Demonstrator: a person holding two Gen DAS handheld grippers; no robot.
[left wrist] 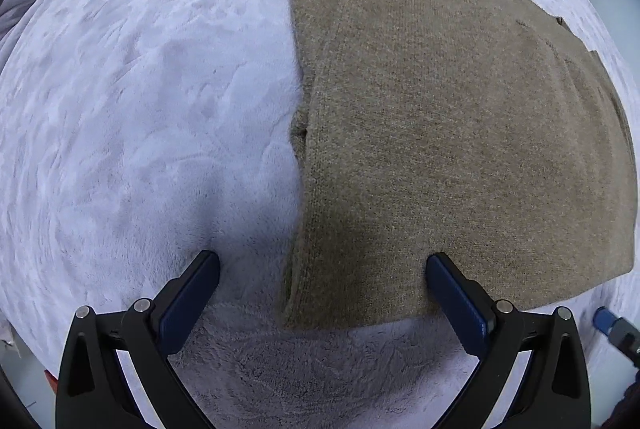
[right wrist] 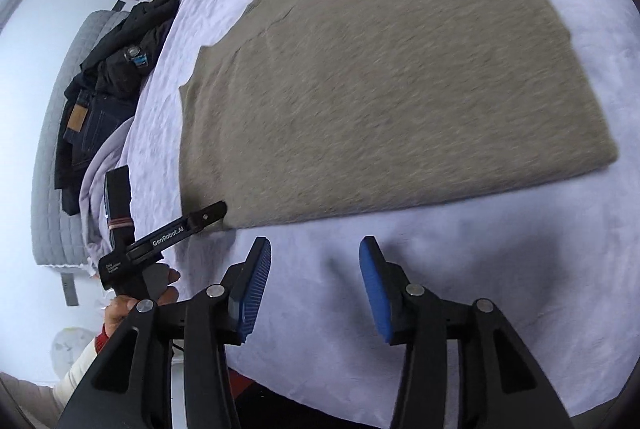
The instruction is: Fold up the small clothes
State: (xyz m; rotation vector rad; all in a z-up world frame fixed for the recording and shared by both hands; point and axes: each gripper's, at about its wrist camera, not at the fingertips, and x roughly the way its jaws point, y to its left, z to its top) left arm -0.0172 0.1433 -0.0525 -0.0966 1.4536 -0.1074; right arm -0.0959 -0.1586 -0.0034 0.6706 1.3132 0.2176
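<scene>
A tan knit sweater [left wrist: 460,117] lies flat on the pale fleece blanket [left wrist: 140,109] covering the bed, already folded into a rough rectangle with 1 layered edge along its left side in the left wrist view; I hold 2 grippers over its near end. My left gripper [left wrist: 322,269] points down with its jaws wide and nothing between the pads; 1 finger sits on bare blanket, the other finger [left wrist: 448,281] over the sweater's near corner, though I cannot tell whether it touches the knit. My right gripper [right wrist: 316,261] hangs above bare blanket just short of the near hem, jaws about half apart and empty; the right view is motion-blurred. In that view the left gripper's tip meets the sweater's near-left corner, and a hand [right wrist: 132,303] grips its handle; dark clothes [right wrist: 108,97] are heaped well apart at the bed's edge.

I judge the knit soft, thick and light; it will drape and sag, not hold a line, and the fuzzy surface should grip the pads well rather than slip. Stacked layers may slide apart, so I would pinch through all of them at the 2 near corners, close to the hem, and lift both evenly; a 1-layer pinch risks undoing the fold.
</scene>
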